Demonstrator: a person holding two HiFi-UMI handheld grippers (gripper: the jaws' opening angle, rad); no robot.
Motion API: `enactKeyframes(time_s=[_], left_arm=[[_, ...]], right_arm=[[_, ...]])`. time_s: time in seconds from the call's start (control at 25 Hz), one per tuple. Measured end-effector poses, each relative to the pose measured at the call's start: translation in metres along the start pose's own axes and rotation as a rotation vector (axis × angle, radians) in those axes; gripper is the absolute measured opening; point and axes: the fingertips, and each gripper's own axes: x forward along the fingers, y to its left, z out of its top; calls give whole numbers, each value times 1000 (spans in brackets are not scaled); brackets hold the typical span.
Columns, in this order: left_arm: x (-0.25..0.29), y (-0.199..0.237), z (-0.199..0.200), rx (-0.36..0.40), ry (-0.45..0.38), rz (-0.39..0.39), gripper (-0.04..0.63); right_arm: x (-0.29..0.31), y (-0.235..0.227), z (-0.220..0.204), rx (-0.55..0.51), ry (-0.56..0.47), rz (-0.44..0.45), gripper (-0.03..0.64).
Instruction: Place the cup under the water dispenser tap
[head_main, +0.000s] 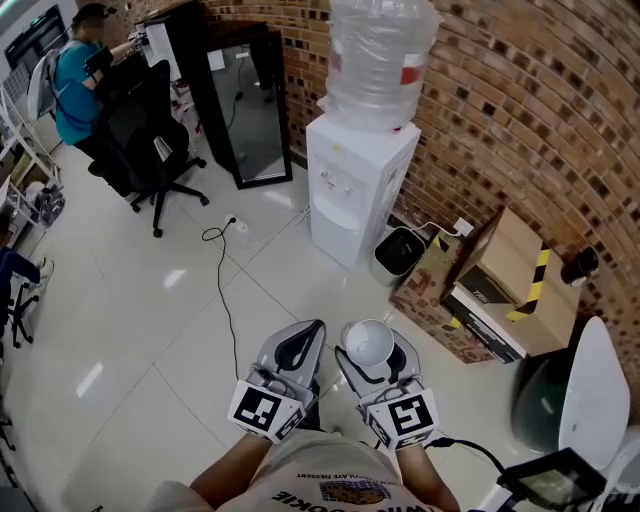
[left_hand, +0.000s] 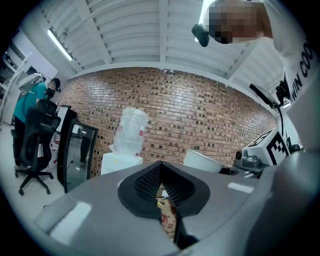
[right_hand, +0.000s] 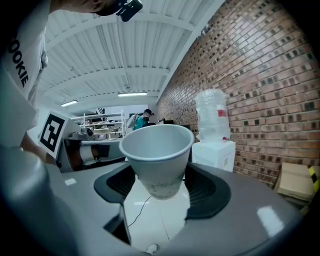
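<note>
Running along the far side of the room, the brick wall backs everything, and the pale tiled floor spreads from it toward the person. Against the wall stands the white water dispenser with a clear bottle upended on top. Cardboard boxes and a small dark bin sit just beside it, on its right in the head view.

Both grippers are held out side by side over bare floor, well apart from the dispenser. The left gripper has its jaws together with nothing between them. The right gripper has its jaws clamped on the lower body of the white paper cup, which stands upright with its mouth up and looks empty (the right gripper view shows only a bare inner wall).

The coming move turns on one relation: the dispenser lies straight ahead of the cup-bearing jaws, a little left of their line in the head view. Its tap sits in the front panel's recess, too small to read closely. Neither hand is clearly nearer, but only the right carries the cup, so the approach looks to be its job. I judge this the carrying stage. The cup's long axis should stay upright as it goes in under the tap.
</note>
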Motion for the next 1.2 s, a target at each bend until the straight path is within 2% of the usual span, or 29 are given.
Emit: enactKeyframes(time_s=[0.44,0.8,1.2], left_arm=[[64,88,17,-33,22,-33,-17],[98,147,38,-32,3,-59,-17],[113,169,47,-32,-11,-63,-17]], right_arm=[[101,-30,33,-6,28,-19,316],[165,-47,63,-42,20,-50,316],[190,-51,79,-78,1,-47,316]])
